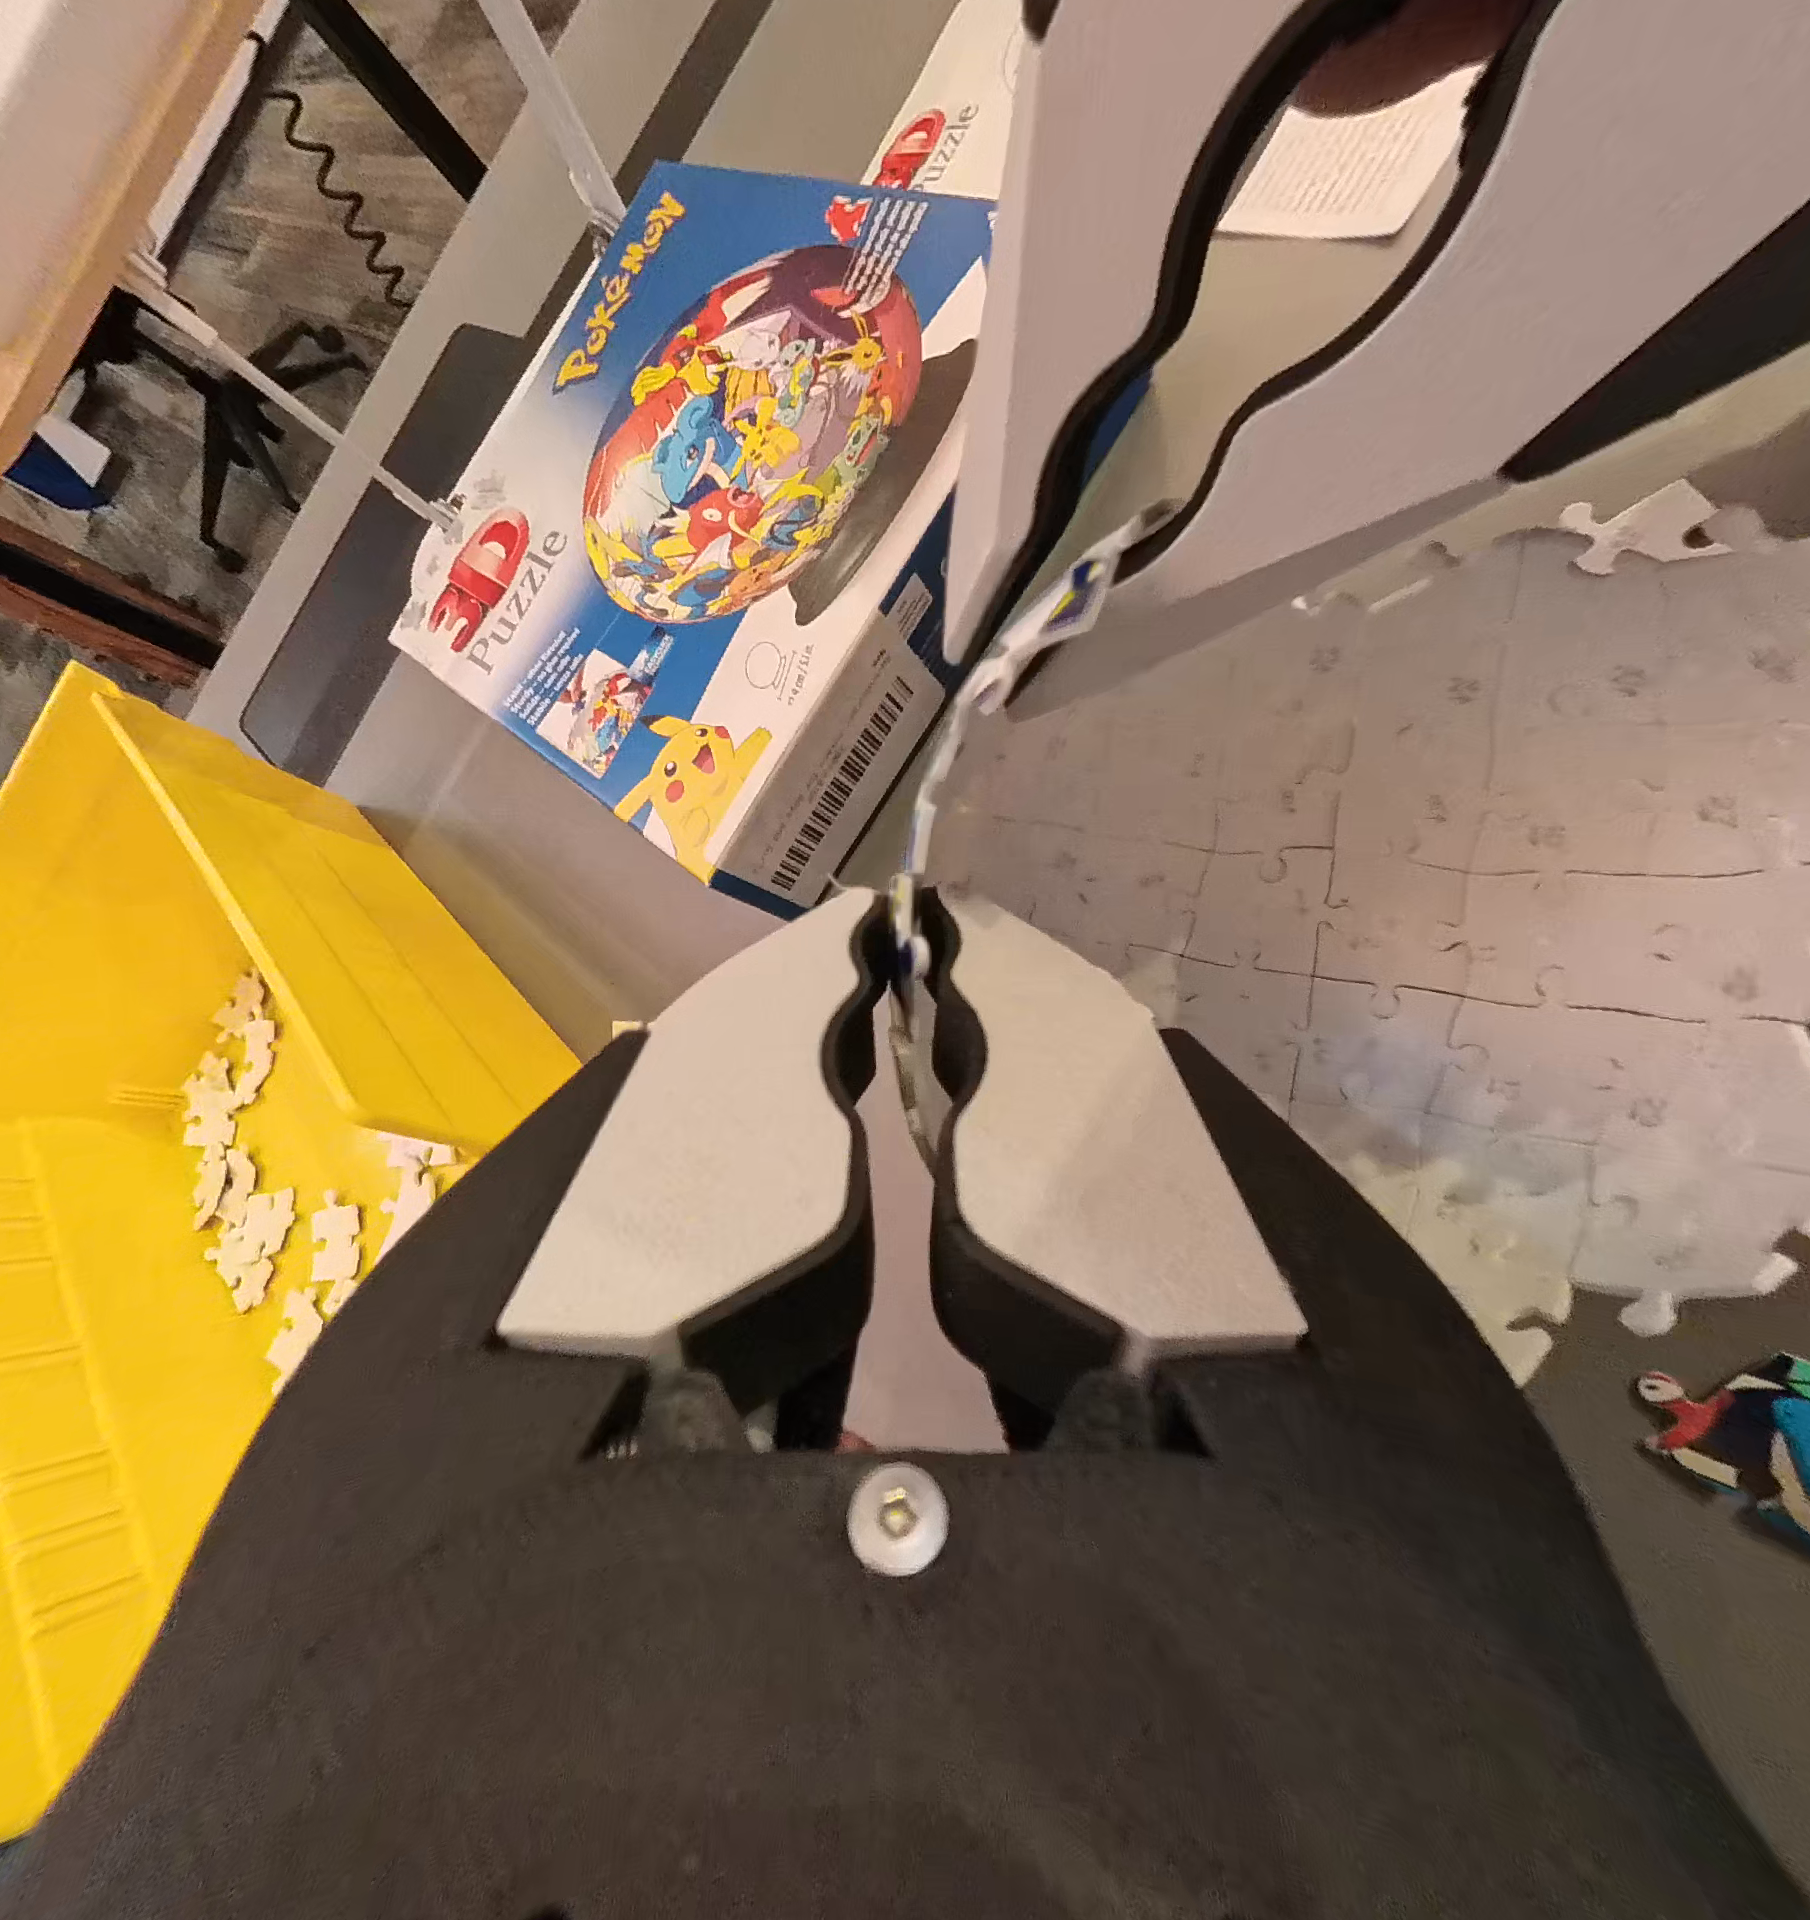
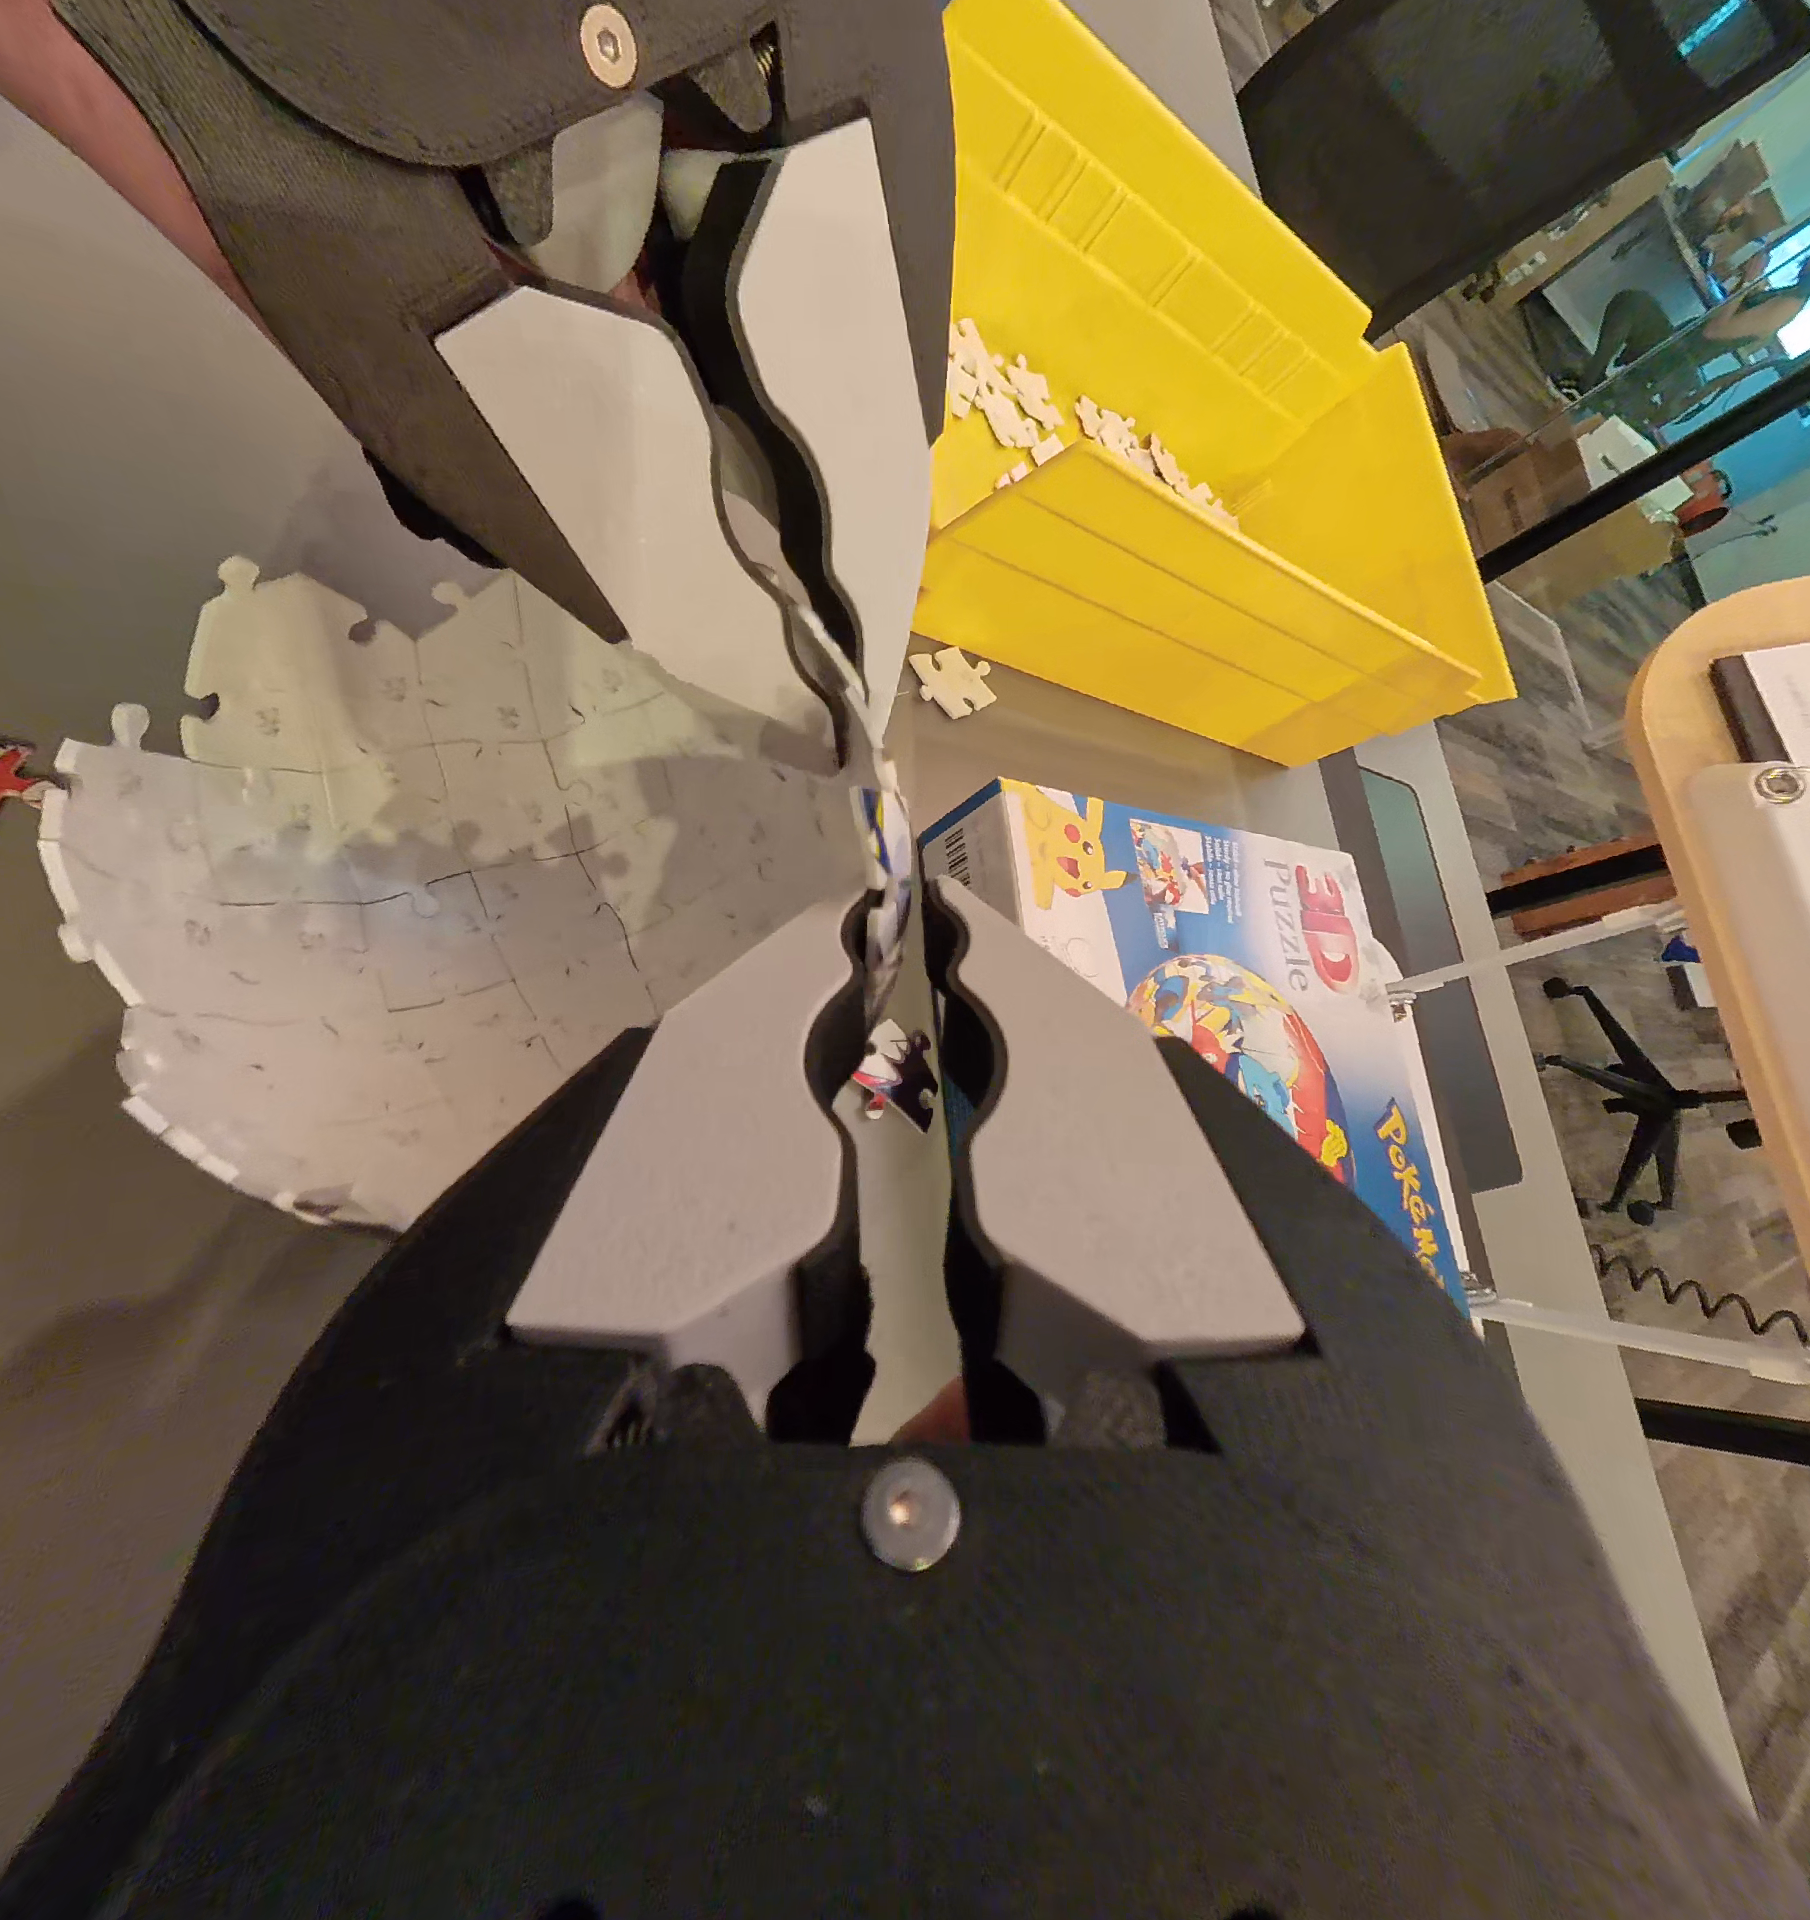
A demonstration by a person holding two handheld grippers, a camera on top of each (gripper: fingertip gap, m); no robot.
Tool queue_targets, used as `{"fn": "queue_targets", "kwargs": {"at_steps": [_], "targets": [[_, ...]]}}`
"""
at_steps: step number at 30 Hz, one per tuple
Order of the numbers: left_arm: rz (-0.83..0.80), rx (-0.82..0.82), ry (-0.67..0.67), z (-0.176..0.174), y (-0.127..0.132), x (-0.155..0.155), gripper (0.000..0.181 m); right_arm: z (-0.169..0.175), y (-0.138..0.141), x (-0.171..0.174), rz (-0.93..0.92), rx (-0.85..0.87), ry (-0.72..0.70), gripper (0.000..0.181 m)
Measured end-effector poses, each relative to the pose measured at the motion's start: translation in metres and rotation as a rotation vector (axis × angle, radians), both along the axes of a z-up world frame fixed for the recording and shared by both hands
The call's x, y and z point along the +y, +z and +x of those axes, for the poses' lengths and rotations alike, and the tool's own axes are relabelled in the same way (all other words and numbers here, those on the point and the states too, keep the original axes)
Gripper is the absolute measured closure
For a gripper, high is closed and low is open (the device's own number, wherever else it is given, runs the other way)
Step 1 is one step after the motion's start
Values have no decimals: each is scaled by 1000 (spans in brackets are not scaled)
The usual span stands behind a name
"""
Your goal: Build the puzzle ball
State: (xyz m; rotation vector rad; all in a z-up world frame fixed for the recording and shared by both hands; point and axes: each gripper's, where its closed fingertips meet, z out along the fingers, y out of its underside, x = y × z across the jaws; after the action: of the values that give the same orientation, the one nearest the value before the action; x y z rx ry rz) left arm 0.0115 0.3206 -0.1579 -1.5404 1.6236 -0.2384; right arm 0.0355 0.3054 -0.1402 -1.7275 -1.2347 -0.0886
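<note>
Printed puzzle box (image 1: 735, 540) beside yellow bin (image 1: 153, 1039).

My right claw (image 2: 906, 914) is pinched on the rim of the half-built puzzle ball shell (image 2: 381, 894), whose white inner face curves off to the left, and a loose printed piece (image 2: 896, 1081) sits between its grey fingers (image 2: 714, 1143). The left claw (image 2: 859, 717) reaches down from the top and grips the same rim just above mine. Beyond, on the grey worktop (image 2: 101, 468), I see a yellow bin (image 2: 1244, 623) holding white pieces (image 2: 1036, 416), one stray piece (image 2: 948, 681) beside it, and the puzzle box (image 2: 1244, 966) nearer me.
</note>
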Motion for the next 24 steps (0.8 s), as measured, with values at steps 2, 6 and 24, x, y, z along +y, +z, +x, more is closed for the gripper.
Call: {"fn": "queue_targets", "kwargs": {"at_steps": [2,6,24], "targets": [[9,2,-10,1,0,-1,177,0,0,0,2,2,1,176],[41,8,-22,2,0,-1,177,-1,1,1,-2,8,2,177],[-60,7,27,-12,3,-5,160,6,2,-6,-17,20,-24,168]]}}
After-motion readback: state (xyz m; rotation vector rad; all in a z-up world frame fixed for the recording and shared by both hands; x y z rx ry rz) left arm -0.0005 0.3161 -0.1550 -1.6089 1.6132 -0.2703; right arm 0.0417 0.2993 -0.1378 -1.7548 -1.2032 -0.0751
